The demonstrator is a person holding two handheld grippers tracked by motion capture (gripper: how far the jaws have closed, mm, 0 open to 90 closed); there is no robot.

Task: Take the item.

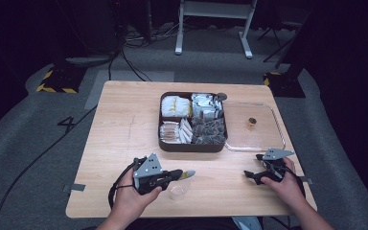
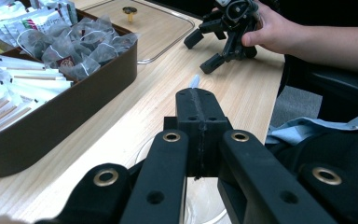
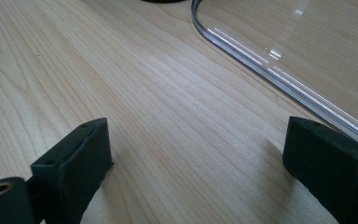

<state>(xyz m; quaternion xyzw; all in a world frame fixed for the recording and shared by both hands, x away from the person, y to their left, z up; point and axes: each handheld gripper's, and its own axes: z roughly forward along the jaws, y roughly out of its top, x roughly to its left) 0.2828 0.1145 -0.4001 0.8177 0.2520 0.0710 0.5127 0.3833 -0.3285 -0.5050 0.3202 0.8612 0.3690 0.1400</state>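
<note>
While we hold left claw clamped on sachet above clear cup on tabletop, right claw sits apart, empty. Advice: centre over cup mouth, lower b4 release.

Pale wood table; dark brown box (sachets white, perhaps yellow); black jaws.

Your high view looks forward and down on the whole table. Your left gripper view sits low and close, facing across the box toward the lid. Your right gripper view shares that lid, nearer.
</note>
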